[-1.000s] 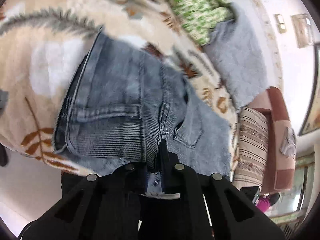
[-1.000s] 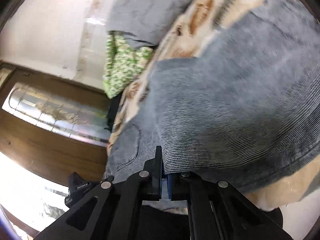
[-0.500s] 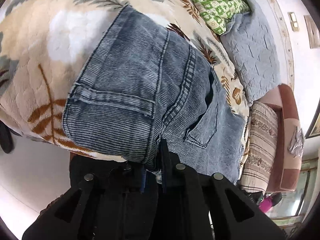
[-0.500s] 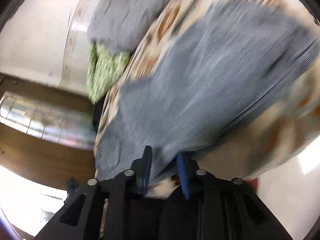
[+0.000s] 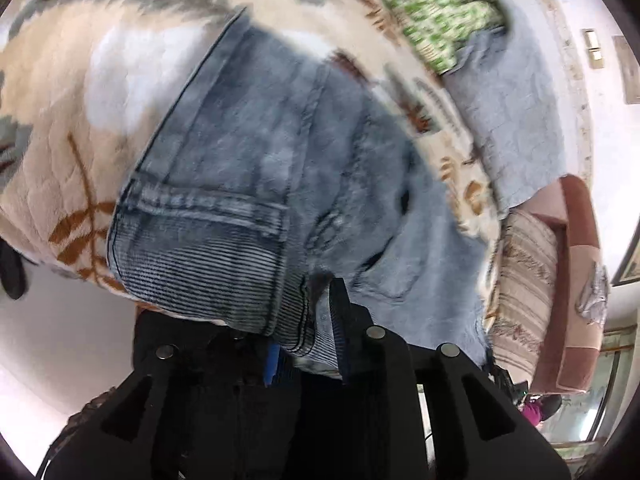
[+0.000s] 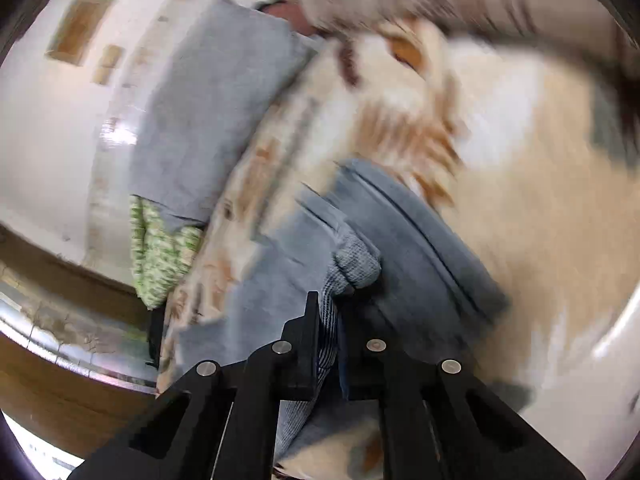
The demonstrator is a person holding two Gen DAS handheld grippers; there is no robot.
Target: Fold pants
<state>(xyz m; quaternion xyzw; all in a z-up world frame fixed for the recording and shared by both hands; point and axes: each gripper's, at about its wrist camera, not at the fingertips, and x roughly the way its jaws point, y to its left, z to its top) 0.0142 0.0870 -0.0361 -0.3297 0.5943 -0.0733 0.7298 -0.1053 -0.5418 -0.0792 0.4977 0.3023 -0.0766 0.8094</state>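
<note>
Faded blue denim pants (image 5: 260, 168) lie folded on a leaf-patterned blanket (image 5: 80, 80) at the bed's near edge. My left gripper (image 5: 316, 292) sits at that edge with the thick waistband fold between its fingers. Its jaws are opening, and the denim still fills the gap and hides the left finger. In the right wrist view the pants (image 6: 400, 240) show as a rolled bundle on the blanket (image 6: 520, 200). My right gripper (image 6: 328, 308) is closing and pinches a narrow bunched strip of the denim tightly. That view is blurred.
A grey pillow (image 5: 512, 112) and a green patterned cloth (image 5: 436, 4) lie at the far side of the bed, against a white wall. A striped cushion (image 5: 524, 280) on a brown armchair (image 5: 576, 240) stands to the right. Pale floor (image 5: 60, 340) shows below the bed edge.
My right gripper swept across the bed, opened on the way and closed again on a bunched part of the denim. My left gripper stayed put and its jaws stand slightly wider.
</note>
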